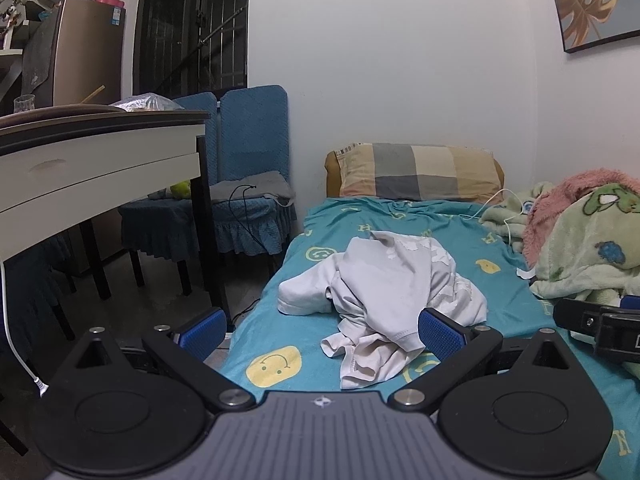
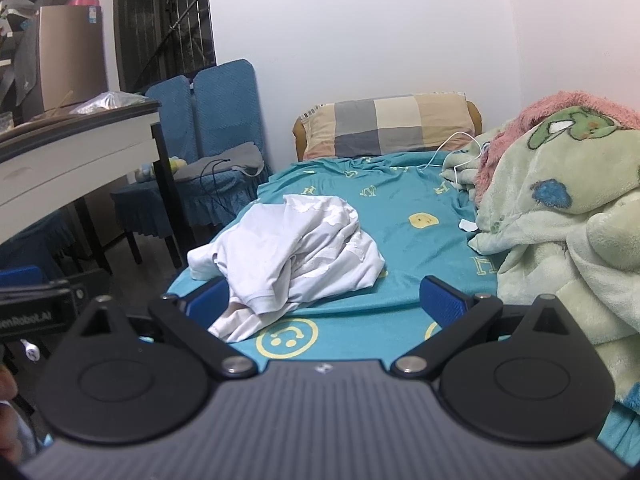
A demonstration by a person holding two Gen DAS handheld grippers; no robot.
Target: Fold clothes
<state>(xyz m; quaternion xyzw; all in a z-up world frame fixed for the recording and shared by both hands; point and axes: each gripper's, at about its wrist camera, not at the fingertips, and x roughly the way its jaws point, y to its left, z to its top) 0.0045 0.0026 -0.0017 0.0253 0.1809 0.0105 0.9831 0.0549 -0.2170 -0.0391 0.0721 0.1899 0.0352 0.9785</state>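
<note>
Clothes: one white garment lies crumpled in a heap on the bed, short of the pillow. Nothing is folded yet. My left gripper and right gripper hover before it, jaws apart, empty.
</note>
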